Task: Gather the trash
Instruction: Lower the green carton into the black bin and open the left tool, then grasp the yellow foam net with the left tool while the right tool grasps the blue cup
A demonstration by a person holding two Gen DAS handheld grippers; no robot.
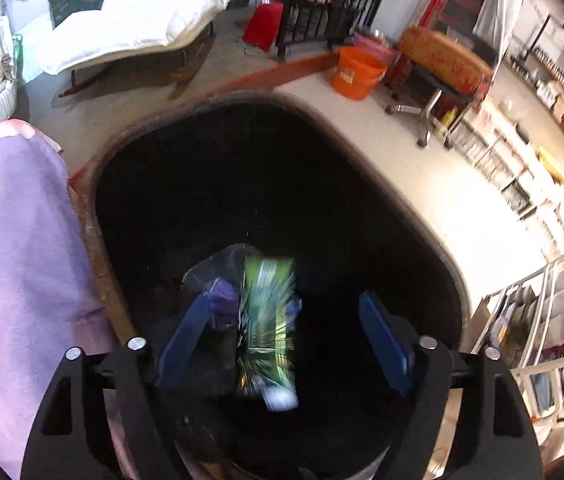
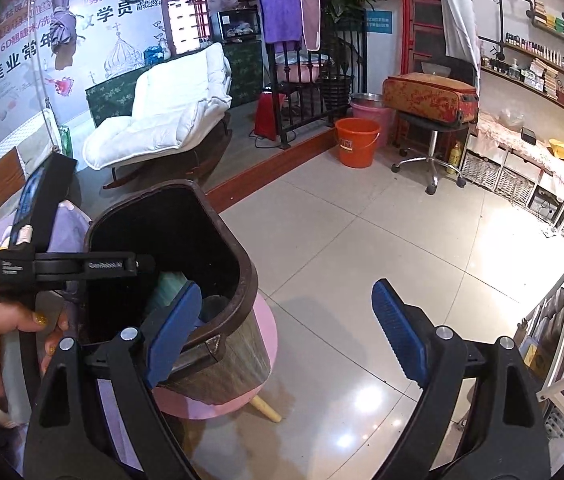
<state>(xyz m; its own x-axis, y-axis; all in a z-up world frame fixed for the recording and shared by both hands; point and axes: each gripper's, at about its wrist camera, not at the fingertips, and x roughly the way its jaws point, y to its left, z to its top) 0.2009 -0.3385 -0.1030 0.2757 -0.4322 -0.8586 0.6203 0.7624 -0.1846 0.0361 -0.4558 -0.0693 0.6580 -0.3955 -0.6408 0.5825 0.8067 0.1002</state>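
A dark brown trash bin point(image 1: 98, 236) fills the left wrist view; its inside is black. My left gripper point(image 1: 286, 332) is open above the bin's mouth. A green printed packet point(image 1: 268, 320), blurred by motion, hangs loose between the jaws, apart from both pads, over other trash deep in the bin. In the right wrist view the same bin point(image 2: 242, 280) stands on a pink stool point(image 2: 266, 340). My right gripper point(image 2: 286, 328) is open and empty, right of the bin over the floor. The left gripper point(image 2: 42, 216) shows there at the bin's left, held by a hand.
A purple cloth point(image 1: 14, 248) lies left of the bin. An orange bucket point(image 2: 356, 142), a wheeled stool with a suitcase point(image 2: 430, 100), a white rocking chair point(image 2: 162, 116) and shelves point(image 2: 522, 184) stand around the tiled floor point(image 2: 362, 240). A white rack point(image 2: 562, 340) is at the right.
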